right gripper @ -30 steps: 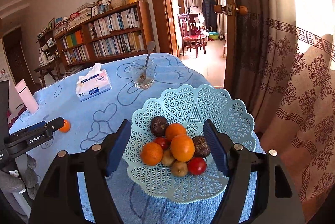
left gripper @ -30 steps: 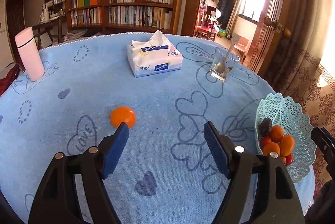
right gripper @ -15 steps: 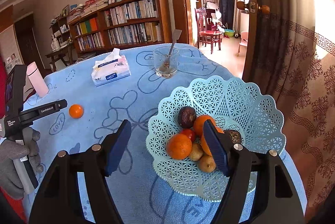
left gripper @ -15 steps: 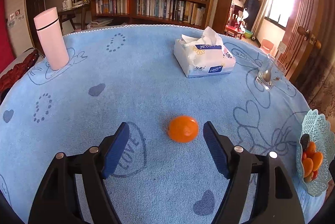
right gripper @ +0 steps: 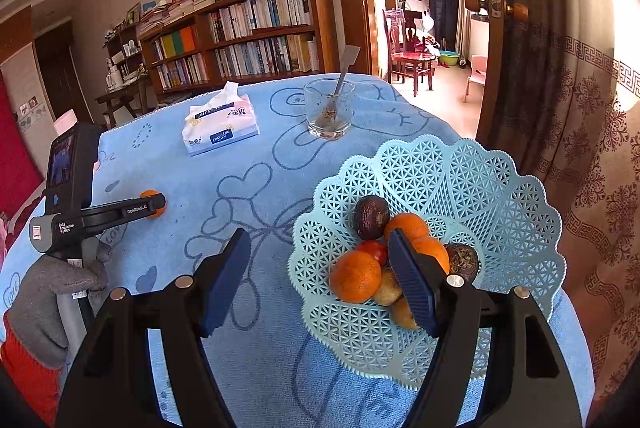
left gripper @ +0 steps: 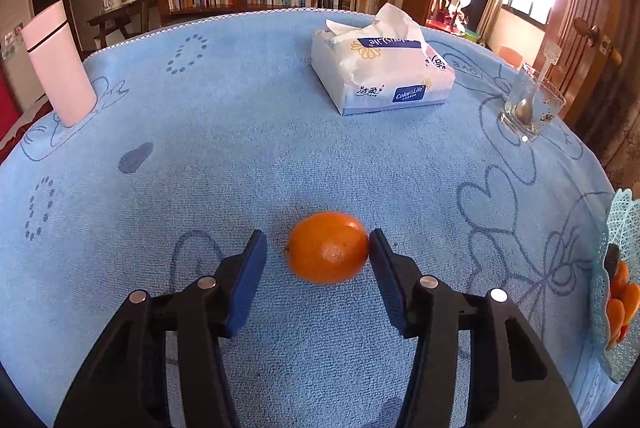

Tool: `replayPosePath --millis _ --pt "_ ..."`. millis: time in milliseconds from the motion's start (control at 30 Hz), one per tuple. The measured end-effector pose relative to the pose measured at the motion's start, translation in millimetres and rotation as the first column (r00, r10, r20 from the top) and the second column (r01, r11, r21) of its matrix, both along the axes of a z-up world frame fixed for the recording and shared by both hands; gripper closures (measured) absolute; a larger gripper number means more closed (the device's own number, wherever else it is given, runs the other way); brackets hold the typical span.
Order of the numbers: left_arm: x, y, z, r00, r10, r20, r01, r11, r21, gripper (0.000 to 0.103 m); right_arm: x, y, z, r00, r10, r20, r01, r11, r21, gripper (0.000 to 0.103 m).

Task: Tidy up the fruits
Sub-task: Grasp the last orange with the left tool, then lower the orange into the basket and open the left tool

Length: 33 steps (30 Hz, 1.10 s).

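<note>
1. On the blue patterned cloth covering the desk (left gripper: 280, 131), a pale pink cylindrical flask (left gripper: 60, 63) stands at far left, clear of the work.
2. Left gripper (left gripper: 316, 252): its fingers have just been closing around the lone round orange fruit (left gripper: 327, 247). One pad touches it and the other stands just apart, so it is not yet gripped and rests on the cloth.
3. Right gripper (right gripper: 318, 260): fingers spread, empty, straddling the near rim of the pale blue lattice plastic basket (right gripper: 500, 195), judged the fruit's destination.

"ColorsLife" on the tissue pack (left gripper: 384, 75), "GenRobot.AI" and "Data Acquisition System" on the left hand-held gripper (right gripper: 154, 205)
</note>
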<state>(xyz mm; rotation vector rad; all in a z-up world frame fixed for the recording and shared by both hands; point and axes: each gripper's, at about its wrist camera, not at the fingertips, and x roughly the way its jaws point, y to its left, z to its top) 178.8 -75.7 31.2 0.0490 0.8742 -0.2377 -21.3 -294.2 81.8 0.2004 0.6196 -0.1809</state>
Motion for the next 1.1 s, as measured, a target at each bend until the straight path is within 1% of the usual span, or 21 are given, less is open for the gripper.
replayPosePath --millis 33,67,267,467,833,967,1100 --pt "0.8 -2.0 -2.1 1.0 -0.004 -0.004 0.004 1.0 0.002 0.059 -0.6 -1.3 0.1 1.0 -0.002 0.001 0.002 1.0 0.0 0.03" --pt "1.1 -3.6 -3.7 1.0 -0.004 -0.006 0.004 1.0 0.006 0.06 -1.3 -2.7 0.4 1.0 -0.005 0.002 0.005 1.0 0.0 0.03" --pt "-5.2 -8.7 -2.7 1.0 0.002 0.01 -0.002 1.0 0.025 0.06 -7.7 -12.4 1.2 1.0 -0.027 0.008 0.026 1.0 0.012 0.03" --pt "-21.1 -21.1 6.4 0.999 -0.025 0.042 0.023 0.999 0.043 0.06 -14.4 -21.9 4.0 0.999 -0.051 0.019 0.051 0.999 0.016 0.03" --pt "-57.0 -65.9 29.9 0.984 -0.141 0.105 0.137 0.99 0.043 0.06 -25.5 -42.0 4.1 0.995 -0.094 0.024 0.093 0.995 0.023 0.03" --pt "-73.4 -88.5 38.3 0.973 -0.194 0.123 0.191 0.981 0.035 0.06 -30.4 -51.3 4.0 0.993 -0.114 0.025 0.114 0.993 0.023 0.03" --pt "-91.7 -114.9 48.3 0.956 -0.258 0.139 0.258 0.966 0.02 0.06 -36.9 -65.6 1.4 0.988 -0.15 0.018 0.15 0.988 0.025 0.03"
